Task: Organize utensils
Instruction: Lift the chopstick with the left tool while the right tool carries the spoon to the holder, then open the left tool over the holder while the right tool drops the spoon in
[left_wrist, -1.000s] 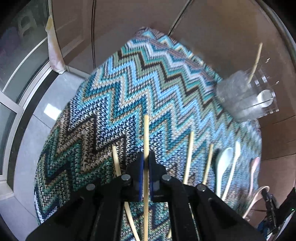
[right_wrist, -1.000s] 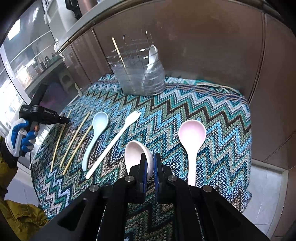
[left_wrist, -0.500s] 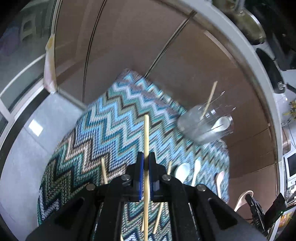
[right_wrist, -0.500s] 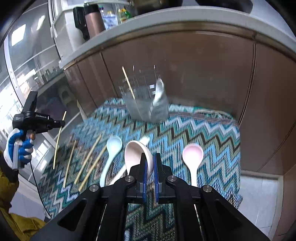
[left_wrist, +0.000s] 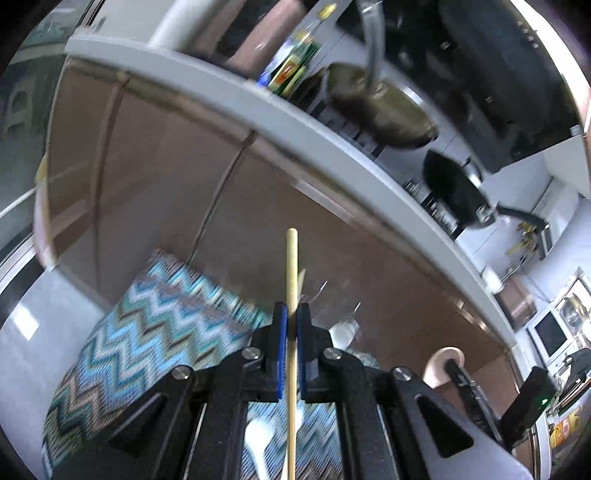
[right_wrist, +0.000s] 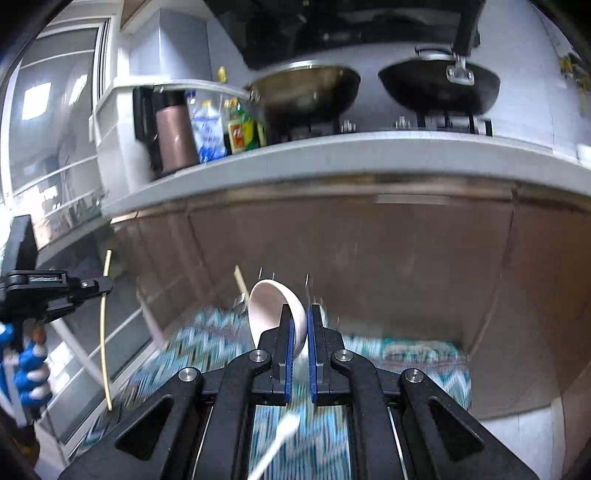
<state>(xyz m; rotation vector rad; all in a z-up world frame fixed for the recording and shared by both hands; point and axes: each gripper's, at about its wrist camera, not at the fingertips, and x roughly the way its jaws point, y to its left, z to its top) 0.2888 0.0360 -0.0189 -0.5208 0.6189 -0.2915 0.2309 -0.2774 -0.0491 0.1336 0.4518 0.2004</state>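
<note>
The left claw (left_wrist: 291, 328) is clamped on a chopstick (left_wrist: 291, 280) at frame centre. The right claw (right_wrist: 299, 325) grips a pale spoon (right_wrist: 271, 306), bowl upward.

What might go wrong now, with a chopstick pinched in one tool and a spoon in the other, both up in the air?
1. The left tool pinches the long chopstick at one narrow spot; it could pivot or slip out.
2. The right tool clamps the pink spoon near its rounded bowl, a hold that may slide.
3. The clear holder is blurred and largely hidden behind both tools, so aiming could miss or tip it.
</note>
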